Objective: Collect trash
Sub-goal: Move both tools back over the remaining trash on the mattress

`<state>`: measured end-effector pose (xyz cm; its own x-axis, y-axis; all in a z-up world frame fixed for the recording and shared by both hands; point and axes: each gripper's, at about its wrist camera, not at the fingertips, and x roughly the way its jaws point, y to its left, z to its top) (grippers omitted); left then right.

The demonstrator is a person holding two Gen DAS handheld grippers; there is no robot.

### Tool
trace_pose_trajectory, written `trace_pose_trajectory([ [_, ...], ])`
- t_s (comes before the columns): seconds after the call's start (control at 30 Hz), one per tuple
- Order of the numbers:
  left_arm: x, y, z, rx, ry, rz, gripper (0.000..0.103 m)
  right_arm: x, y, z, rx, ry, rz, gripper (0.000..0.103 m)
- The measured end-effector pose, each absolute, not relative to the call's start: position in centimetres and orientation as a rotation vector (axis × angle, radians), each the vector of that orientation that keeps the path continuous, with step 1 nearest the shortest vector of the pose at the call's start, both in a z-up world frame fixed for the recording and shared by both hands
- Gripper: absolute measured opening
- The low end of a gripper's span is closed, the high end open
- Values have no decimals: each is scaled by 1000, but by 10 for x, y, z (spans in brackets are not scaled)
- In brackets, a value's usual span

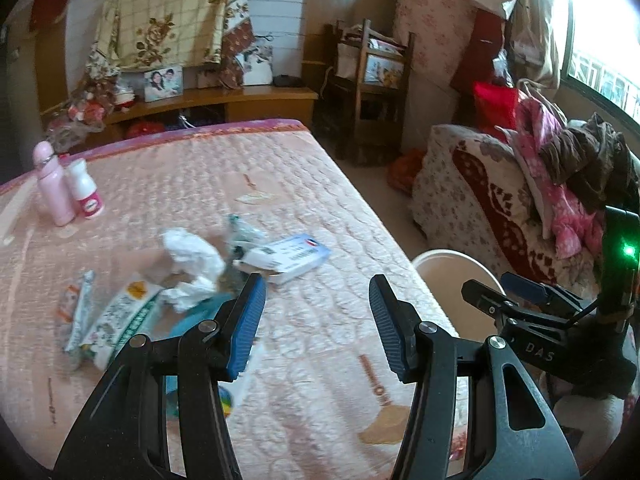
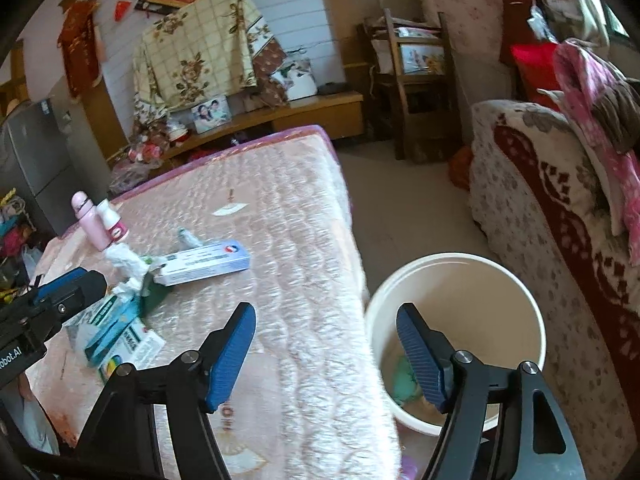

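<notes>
Trash lies on the pink mattress (image 1: 304, 184): crumpled white tissue (image 1: 192, 252), a white and blue carton (image 1: 288, 258), a green and white wrapper (image 1: 120, 320) and a thin sachet (image 1: 78, 312). My left gripper (image 1: 316, 320) is open and empty just right of this pile. My right gripper (image 2: 326, 354) is open and empty over the mattress edge and the cream bucket (image 2: 456, 280), which holds some trash (image 2: 404, 376). The carton (image 2: 204, 264) and tissue (image 2: 126, 258) also show in the right wrist view. The right gripper shows at the right of the left wrist view (image 1: 516, 292).
A pink bottle (image 1: 54, 188) and a small white bottle (image 1: 86, 192) stand at the mattress's far left. A quilt-covered sofa (image 2: 560, 208) with heaped clothes is to the right. A wooden chair (image 1: 368, 80) and a low shelf (image 1: 248, 100) stand behind.
</notes>
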<state>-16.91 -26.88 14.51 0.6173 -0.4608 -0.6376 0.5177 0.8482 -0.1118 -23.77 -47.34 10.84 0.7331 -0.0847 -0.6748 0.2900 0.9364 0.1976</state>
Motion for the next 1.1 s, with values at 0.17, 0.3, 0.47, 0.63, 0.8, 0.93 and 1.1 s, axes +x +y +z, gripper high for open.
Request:
trace_pose_trajectory([
  [0.17, -166, -244, 147, 71, 697, -531, 52, -227, -450, 116, 272, 722, -176, 71],
  [0.3, -163, -225, 148, 57, 688, -510, 53, -220, -434, 120, 253, 721, -150, 73],
  [0.47, -159, -198, 151, 23, 676, -495, 58, -211, -413, 125, 226, 722, -118, 76],
  [0.63, -155, -167, 153, -7, 670, -479, 63, -200, -391, 126, 213, 731, -79, 77],
  [0.8, -151, -135, 150, -11, 684, -463, 64, -191, -371, 126, 194, 737, -43, 78],
  [0.93, -148, -105, 143, -6, 704, -434, 64, -184, -359, 124, 200, 750, -6, 78],
  [1.1, -145, -73, 132, -7, 725, -397, 64, -174, -344, 119, 174, 770, 20, 78],
])
